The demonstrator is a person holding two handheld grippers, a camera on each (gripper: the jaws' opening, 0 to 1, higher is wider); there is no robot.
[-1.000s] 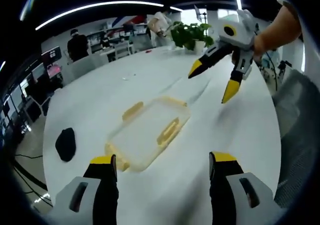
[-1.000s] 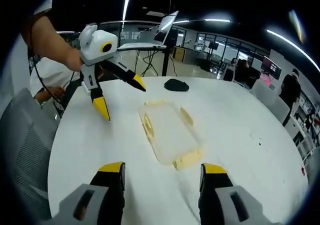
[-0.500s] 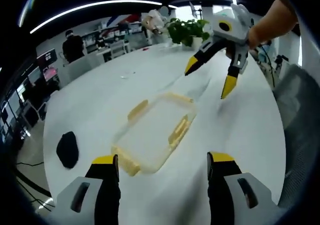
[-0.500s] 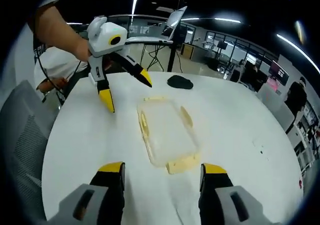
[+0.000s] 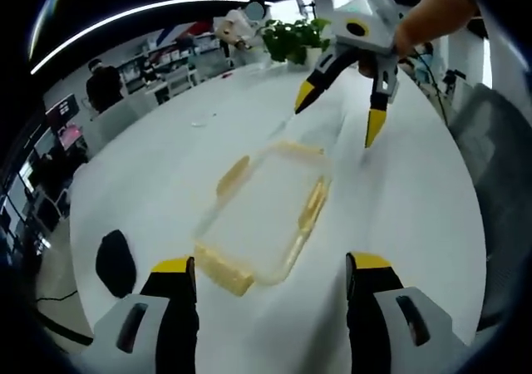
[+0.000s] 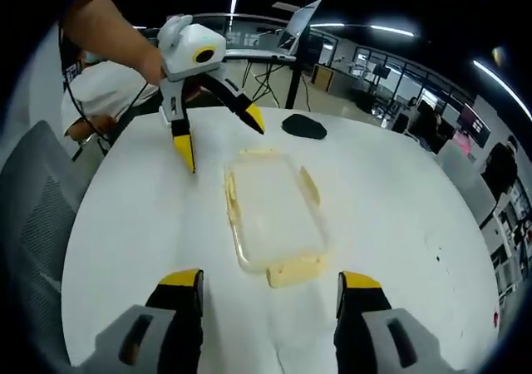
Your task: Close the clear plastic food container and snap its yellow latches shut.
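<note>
Unlabelled clear container (image 5: 264, 216) between parted jaws

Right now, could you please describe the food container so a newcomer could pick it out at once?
On the round white table, the clear plastic food container lies near the middle, between the two grippers. Unlike the small black object beyond it, it is a see-through rectangle with yellow latches splayed out along its edges.

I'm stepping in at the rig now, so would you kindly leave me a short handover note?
Left claw: open, empty, hanging above the far end of the container.
Right claw: open, empty, above the opposite end.
Container: on the white table, lid seemingly resting on top, yellow latches sticking outward.
Done: apparently only lid placement.
Left: press the lid down, snap every latch.
</note>
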